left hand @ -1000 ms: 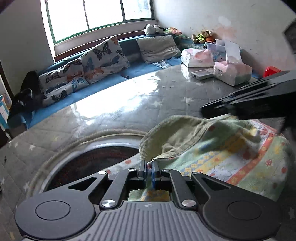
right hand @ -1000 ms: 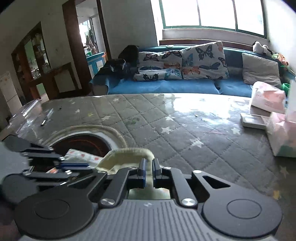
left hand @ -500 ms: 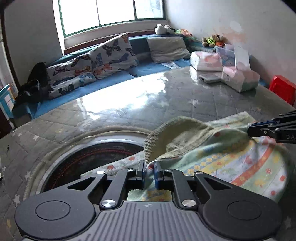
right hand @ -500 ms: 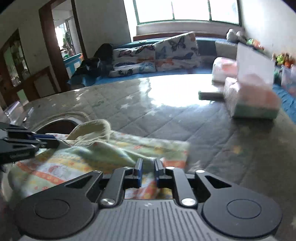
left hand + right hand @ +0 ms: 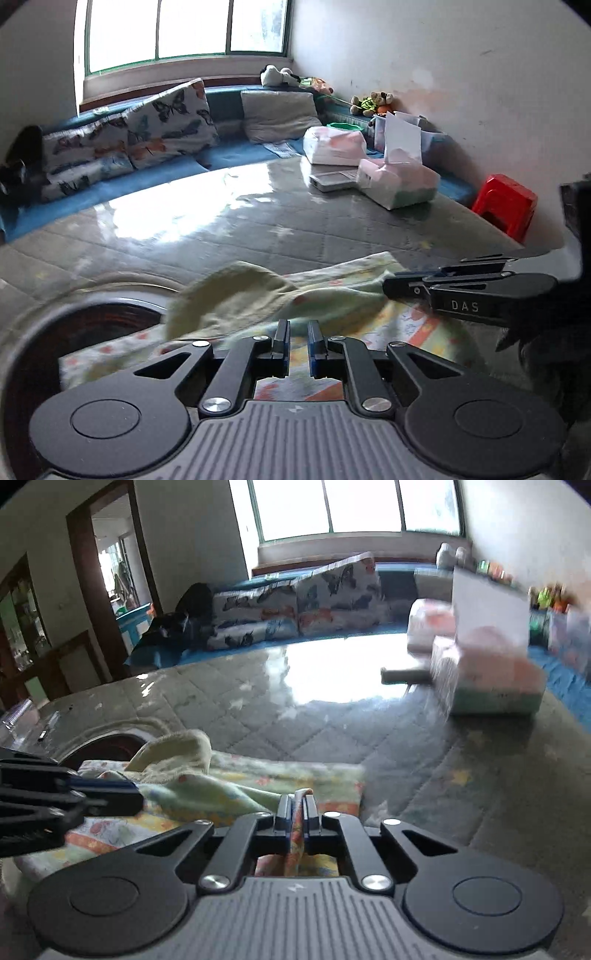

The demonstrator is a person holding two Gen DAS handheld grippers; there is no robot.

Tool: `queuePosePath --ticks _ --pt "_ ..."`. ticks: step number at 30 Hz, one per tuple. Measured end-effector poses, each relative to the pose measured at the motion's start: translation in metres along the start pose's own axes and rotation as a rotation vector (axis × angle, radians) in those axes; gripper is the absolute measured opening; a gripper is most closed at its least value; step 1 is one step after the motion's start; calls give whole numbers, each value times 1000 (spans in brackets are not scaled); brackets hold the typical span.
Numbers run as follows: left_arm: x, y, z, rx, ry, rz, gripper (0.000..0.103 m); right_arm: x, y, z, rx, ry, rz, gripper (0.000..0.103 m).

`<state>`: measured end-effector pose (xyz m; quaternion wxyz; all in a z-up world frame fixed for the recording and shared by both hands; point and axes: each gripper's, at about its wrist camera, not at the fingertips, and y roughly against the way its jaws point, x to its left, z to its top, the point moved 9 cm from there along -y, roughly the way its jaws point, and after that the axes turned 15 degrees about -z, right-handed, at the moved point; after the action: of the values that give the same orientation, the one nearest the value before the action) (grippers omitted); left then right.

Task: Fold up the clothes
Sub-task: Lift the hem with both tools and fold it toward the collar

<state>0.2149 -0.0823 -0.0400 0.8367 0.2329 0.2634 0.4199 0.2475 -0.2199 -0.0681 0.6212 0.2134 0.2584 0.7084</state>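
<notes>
A small garment [image 5: 351, 295] in pale green with orange and yellow print lies spread on the quilted table cover [image 5: 258, 229]. Its yellowish terry collar [image 5: 229, 291] bunches up at the left, by a round opening. My left gripper [image 5: 298, 325] hovers over the near edge with its jaws a narrow gap apart. The cloth lies under them, not pinched. My right gripper [image 5: 298, 799] is closing tight on a raised fold of the garment's [image 5: 240, 775] right edge. Each gripper shows side-on in the other's view: the right gripper [image 5: 391, 282] and the left gripper [image 5: 135, 794].
A round dark opening [image 5: 92, 321] is cut into the table at the left, partly under the garment. Two wrapped tissue packs [image 5: 399, 181] and a flat grey device [image 5: 328, 181] sit at the far right. A red stool [image 5: 506, 203] and a blue sofa with butterfly cushions [image 5: 166, 122] stand beyond.
My right gripper swung from beside the left one to the garment's right edge and shut on a fold. My left jaws parted a little and slid right while the cloth stayed put.
</notes>
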Motion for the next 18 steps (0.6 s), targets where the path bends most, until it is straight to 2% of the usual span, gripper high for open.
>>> queuePosePath --ticks 3,6,10,13,18 --pt "2 -13 -1 8 23 -3 12 1 -5 -3 13 14 -19 5" --pt "6 -23 -3 13 48 -2 12 1 -1 -1 5 4 -22 13" --pt "15 -13 -5 -18 105 -2 12 1 9 6 -21 -11 -15 17" --pt "15 11 -7 -62 117 -9 13 21 21 12 -43 27 58 17" --pt "23 49 -29 -82 146 21 13 63 13 5 -8 81 156 17"
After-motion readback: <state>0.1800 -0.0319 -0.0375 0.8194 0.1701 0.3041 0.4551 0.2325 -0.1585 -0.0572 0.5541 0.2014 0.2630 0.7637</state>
